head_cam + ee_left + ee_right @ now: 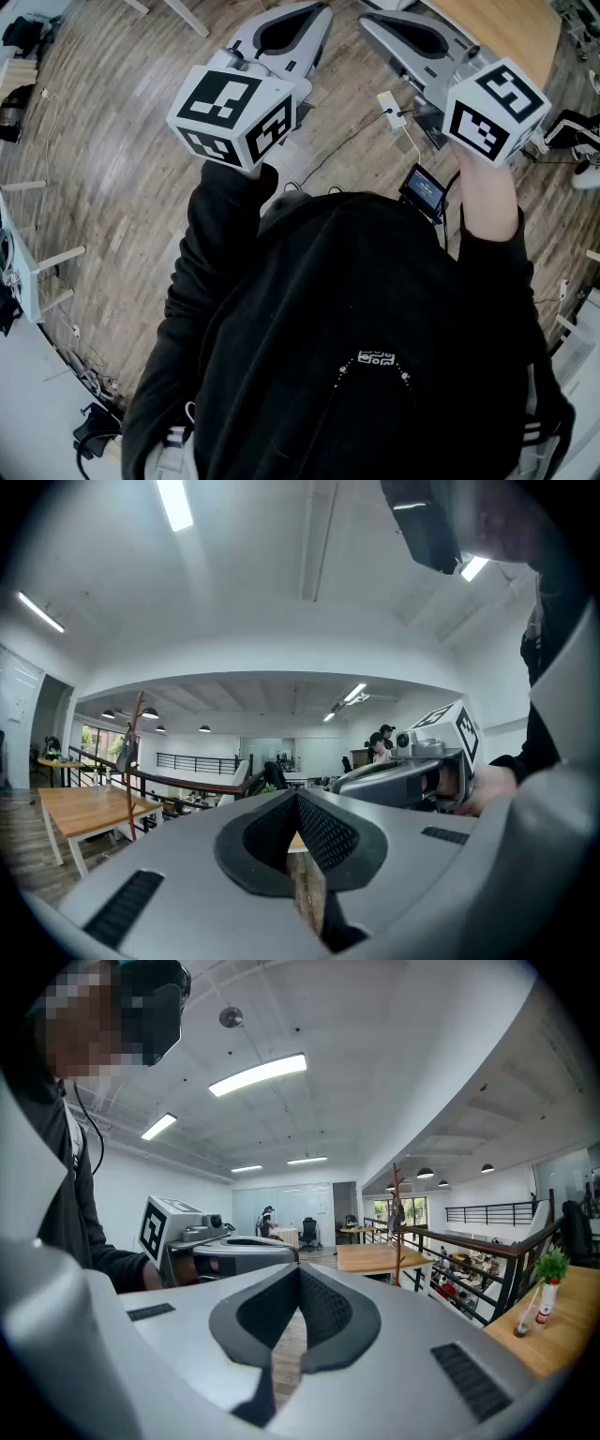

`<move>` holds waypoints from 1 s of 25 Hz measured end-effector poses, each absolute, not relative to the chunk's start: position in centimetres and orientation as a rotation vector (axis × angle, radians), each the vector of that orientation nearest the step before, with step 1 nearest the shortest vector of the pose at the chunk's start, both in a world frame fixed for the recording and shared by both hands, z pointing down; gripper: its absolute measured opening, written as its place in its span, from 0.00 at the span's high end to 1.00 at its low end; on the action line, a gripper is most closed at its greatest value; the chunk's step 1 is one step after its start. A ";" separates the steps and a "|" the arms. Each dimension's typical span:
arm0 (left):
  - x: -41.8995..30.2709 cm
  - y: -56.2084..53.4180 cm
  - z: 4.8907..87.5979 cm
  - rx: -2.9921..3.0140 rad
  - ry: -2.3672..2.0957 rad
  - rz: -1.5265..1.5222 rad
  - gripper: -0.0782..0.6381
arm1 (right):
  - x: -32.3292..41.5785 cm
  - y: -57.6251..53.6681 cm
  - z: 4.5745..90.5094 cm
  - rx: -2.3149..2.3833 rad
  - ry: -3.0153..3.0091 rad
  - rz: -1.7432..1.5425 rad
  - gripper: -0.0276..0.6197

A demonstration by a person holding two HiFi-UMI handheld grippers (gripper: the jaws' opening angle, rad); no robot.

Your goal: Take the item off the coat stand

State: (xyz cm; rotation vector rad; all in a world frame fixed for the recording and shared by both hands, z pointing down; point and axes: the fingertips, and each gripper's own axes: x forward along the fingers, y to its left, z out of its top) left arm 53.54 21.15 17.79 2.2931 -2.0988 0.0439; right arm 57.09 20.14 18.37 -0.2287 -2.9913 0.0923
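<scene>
Your black hooded top point(375, 356) lay closest under the head view, and in front of it you held both tools out over the wooden floor point(122, 150). Your left gripper point(296, 797) was closed, its dark pads meeting with nothing between them. Your right gripper point(300, 1271) was closed and empty in the same way. Both pointed about level, side by side.

The coat stand point(397, 1227) stood well apart from you, a thin reddish pole far across the room. The item point(398, 1211) hung as a small dark shape on the upper part of the coat stand, too small to tell what kind of thing it was. A wooden counter point(375, 1258) stood just beside the coat stand, and a dark railing point(469, 1241) ran past the coat stand.

The step in hand was, by my judgement, the approach, and nothing of the task was done yet. To do it well, you needed first to walk up to the coat stand, keeping it in the middle of one gripper view. You needed to open one gripper before arriving, not at the hook. A grip on the item near its hook, and a lift upward before pulling away from the coat stand, would probably have kept the thin pole from tipping.
</scene>
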 end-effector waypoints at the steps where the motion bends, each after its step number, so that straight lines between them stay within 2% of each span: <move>1: 53.4 21.2 17.7 2.289 -2.102 0.041 0.90 | 57.1 20.2 18.3 -0.229 -2.992 0.093 0.93; 25: 51.7 20.8 18.3 2.141 -2.277 0.041 0.90 | 55.6 19.6 20.3 -0.404 -2.979 0.184 0.93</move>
